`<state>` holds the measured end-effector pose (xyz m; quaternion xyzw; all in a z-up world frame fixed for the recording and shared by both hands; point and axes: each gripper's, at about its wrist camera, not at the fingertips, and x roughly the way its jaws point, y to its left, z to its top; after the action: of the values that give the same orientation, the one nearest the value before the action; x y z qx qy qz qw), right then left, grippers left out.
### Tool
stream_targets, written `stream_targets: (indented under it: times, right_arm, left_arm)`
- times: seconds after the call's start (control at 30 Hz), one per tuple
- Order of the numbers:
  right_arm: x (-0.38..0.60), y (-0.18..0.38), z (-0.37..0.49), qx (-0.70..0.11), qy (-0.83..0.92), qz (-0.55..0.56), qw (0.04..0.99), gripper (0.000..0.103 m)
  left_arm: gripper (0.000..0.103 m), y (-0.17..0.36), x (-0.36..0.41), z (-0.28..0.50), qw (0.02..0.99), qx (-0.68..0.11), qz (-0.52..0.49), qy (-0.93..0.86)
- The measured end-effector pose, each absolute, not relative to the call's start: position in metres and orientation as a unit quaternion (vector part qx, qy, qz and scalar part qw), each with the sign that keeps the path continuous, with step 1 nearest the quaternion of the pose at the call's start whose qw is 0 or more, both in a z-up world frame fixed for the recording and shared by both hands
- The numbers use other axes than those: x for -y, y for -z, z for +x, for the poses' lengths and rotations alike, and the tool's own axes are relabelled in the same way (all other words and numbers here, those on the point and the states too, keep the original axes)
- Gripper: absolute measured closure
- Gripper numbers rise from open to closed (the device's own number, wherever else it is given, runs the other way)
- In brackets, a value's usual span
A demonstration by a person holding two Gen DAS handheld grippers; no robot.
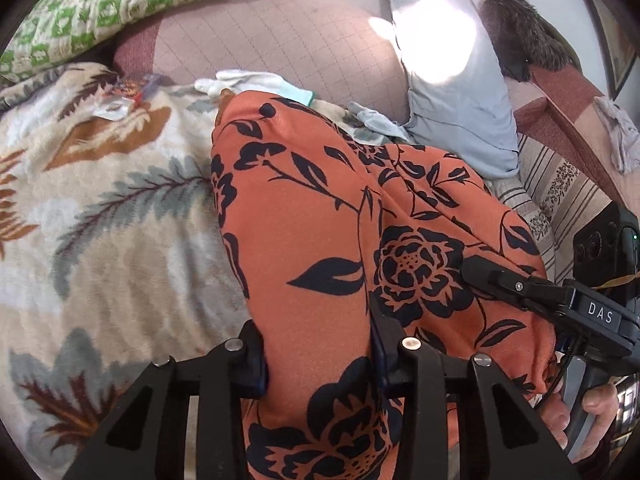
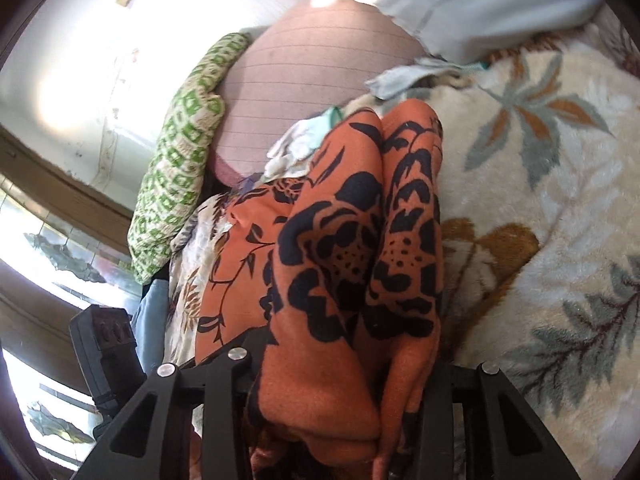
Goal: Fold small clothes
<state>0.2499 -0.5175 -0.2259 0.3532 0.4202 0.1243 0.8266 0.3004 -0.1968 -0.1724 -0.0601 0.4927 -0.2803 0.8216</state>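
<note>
Both claws, left & right, clamp orange floral garment over blanket.

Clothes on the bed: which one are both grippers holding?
The orange floral garment: it runs between the left gripper and the right gripper. The pale small pieces lie untouched farther back.

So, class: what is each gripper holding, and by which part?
Both hold the orange floral garment: the left gripper and the right gripper each have a bunched fold of it between their jaws.
</note>
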Motion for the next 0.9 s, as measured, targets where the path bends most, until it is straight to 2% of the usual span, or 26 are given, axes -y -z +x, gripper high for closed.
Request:
stream_targets:
  times: [0.13,0.3,0.43,0.53,0.6,0.67,0.7,0.8,0.9]
  right_arm:
    - [0.492,0.199,0.235,-0.401,-0.143,0.336,0.840,0.062]
    - [0.464,0.175,0.213,-0.381,-0.172,0.346,0.840,0.062]
    - [0.443,0.183,0.195,-0.386,-0.181,0.374,0.823,0.062]
    - [0.428,0.198,0.181,-0.406,-0.180,0.385,0.809,0.062]
    - [0.421,0.216,0.179,-0.430,-0.163,0.383,0.801,0.062]
    - [0.419,0.239,0.178,-0.476,-0.135,0.389,0.777,0.056]
    - [0.420,0.249,0.176,-0.499,-0.111,0.389,0.766,0.050]
    - [0.434,0.240,0.170,-0.488,-0.108,0.408,0.764,0.048]
    - [0.457,0.207,0.157,-0.440,-0.054,0.369,0.817,0.044]
  left_arm:
    - [0.064,0.146,0.169,0.282,0.833,-0.478,-0.067,0.269]
    - [0.064,0.118,0.146,0.255,0.855,-0.460,-0.030,0.236]
    - [0.063,0.121,0.133,0.235,0.861,-0.460,0.001,0.219]
    - [0.061,0.144,0.122,0.226,0.847,-0.490,0.003,0.205]
    - [0.054,0.166,0.120,0.227,0.829,-0.527,0.013,0.186]
    - [0.046,0.175,0.114,0.226,0.824,-0.540,0.017,0.171]
    - [0.045,0.173,0.110,0.224,0.827,-0.534,0.014,0.174]
    - [0.043,0.155,0.097,0.221,0.847,-0.505,0.020,0.164]
    - [0.037,0.139,0.082,0.219,0.876,-0.465,0.030,0.127]
